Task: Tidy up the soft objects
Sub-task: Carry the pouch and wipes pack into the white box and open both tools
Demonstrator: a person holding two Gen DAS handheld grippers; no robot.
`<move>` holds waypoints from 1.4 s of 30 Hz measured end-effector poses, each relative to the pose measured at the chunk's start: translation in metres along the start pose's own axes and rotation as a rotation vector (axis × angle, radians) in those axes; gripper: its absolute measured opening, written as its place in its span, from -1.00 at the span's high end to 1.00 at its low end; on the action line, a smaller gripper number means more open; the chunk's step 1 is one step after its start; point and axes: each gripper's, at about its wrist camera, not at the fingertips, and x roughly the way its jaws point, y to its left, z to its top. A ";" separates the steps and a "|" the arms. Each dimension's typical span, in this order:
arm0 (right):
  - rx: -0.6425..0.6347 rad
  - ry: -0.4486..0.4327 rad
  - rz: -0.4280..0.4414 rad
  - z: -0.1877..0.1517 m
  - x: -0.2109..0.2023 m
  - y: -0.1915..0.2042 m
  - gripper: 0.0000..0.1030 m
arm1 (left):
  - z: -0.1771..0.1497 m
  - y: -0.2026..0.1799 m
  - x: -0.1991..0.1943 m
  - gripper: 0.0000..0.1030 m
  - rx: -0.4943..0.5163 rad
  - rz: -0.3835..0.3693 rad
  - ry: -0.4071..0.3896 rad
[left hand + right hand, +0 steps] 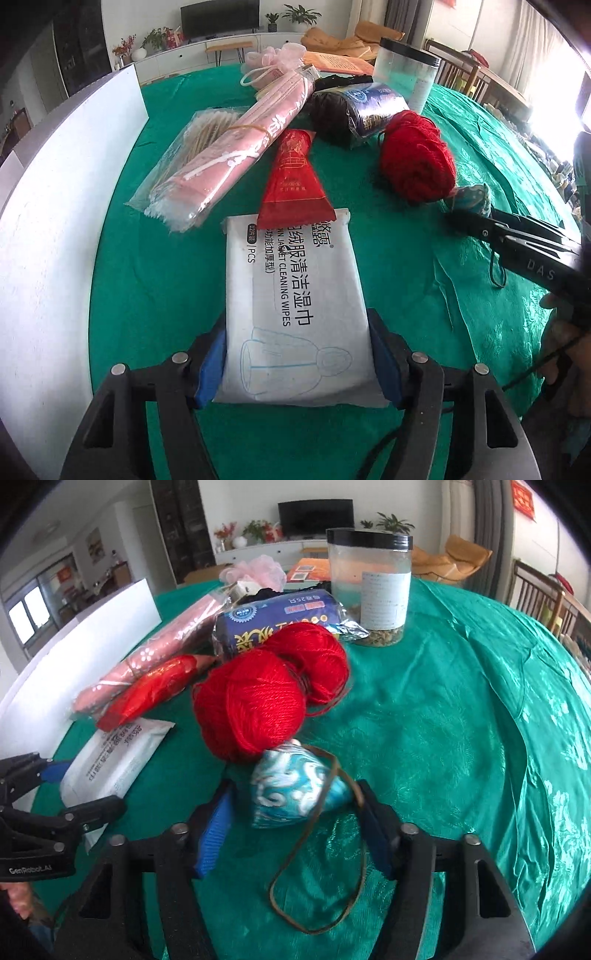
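Observation:
My left gripper is shut on a white pack of cleaning wipes, its blue pads pressed on both sides; the pack lies on the green tablecloth. A red sachet overlaps the pack's far end. My right gripper is open around a teal brocade pouch with a brown cord loop; the pads stand beside it and do not touch it. Red yarn balls sit just beyond the pouch. The right gripper also shows in the left wrist view.
A pink wrapped roll, a bag of cotton swabs, a dark blue packet and a clear jar with a black lid lie farther back. A white board stands along the left edge.

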 end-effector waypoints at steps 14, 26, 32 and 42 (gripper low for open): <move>0.126 -0.089 0.066 0.026 -0.106 -0.002 0.05 | -0.012 0.059 -0.126 -0.30 -0.179 -0.230 -0.208; -0.053 -0.033 0.624 0.108 -0.112 0.231 0.04 | -0.049 0.209 -0.206 -0.31 -0.330 0.188 -0.310; -0.025 0.065 0.728 0.105 -0.074 0.279 -0.39 | -0.062 0.234 -0.194 -0.88 -0.410 0.292 -0.301; 0.018 -0.013 0.107 0.017 -0.065 0.116 -0.39 | -0.030 0.100 -0.165 -0.98 -0.181 -0.015 -0.314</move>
